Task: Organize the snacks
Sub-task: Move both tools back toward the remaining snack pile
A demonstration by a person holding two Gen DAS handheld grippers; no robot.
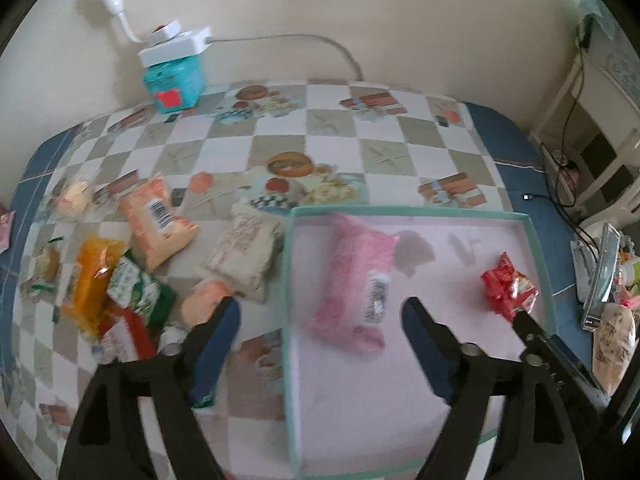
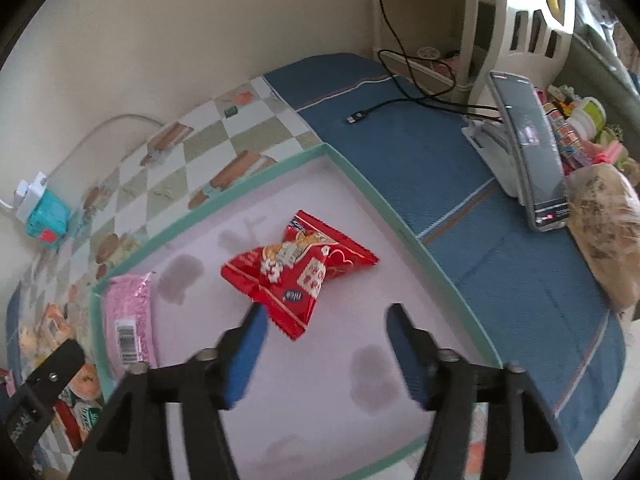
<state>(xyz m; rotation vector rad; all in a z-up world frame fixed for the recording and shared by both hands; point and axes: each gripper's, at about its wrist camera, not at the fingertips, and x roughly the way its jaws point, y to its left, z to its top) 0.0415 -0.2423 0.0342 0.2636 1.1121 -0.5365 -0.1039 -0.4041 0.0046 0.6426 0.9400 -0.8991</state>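
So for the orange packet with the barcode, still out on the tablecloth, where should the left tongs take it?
Probably across the orange packet at its narrow width, near the barcode, coming straight down from above. It lies flat, label up, with bare cloth at both long sides. The left tongs are open, over the box rim.

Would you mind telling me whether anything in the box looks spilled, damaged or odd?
Nothing spilled. The box floor has greyish blotches, possibly print or stains. The red packet lies crumpled; the pink packet lies flat.
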